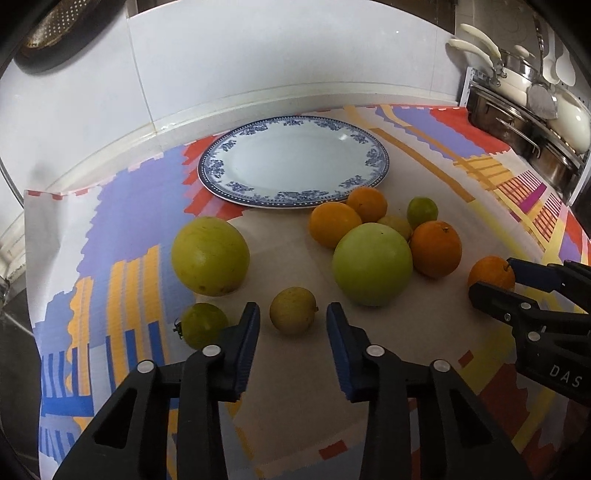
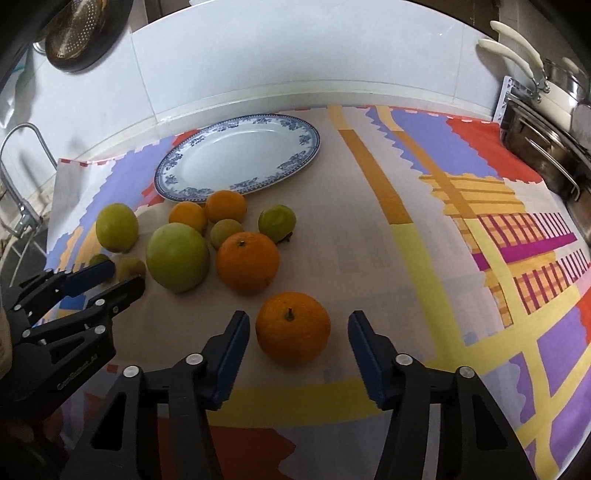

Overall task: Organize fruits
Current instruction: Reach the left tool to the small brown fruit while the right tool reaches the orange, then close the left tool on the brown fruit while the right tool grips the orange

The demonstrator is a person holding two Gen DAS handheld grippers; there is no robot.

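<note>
A blue-rimmed white plate lies bare at the back of the patterned cloth. Several oranges and green fruits sit in front of it, among them a big green one and a yellow-green one. My left gripper is open, and a small yellow-green fruit sits between its fingertips with a gap on each side. My right gripper is open around an orange, which its pads do not touch. The same orange shows at the right edge of the left wrist view.
A colourful cloth covers the counter. Steel pots and pans are stacked at the right. A white tiled wall runs behind the plate. A tap stands at the far left, and a dark strainer hangs at the top left.
</note>
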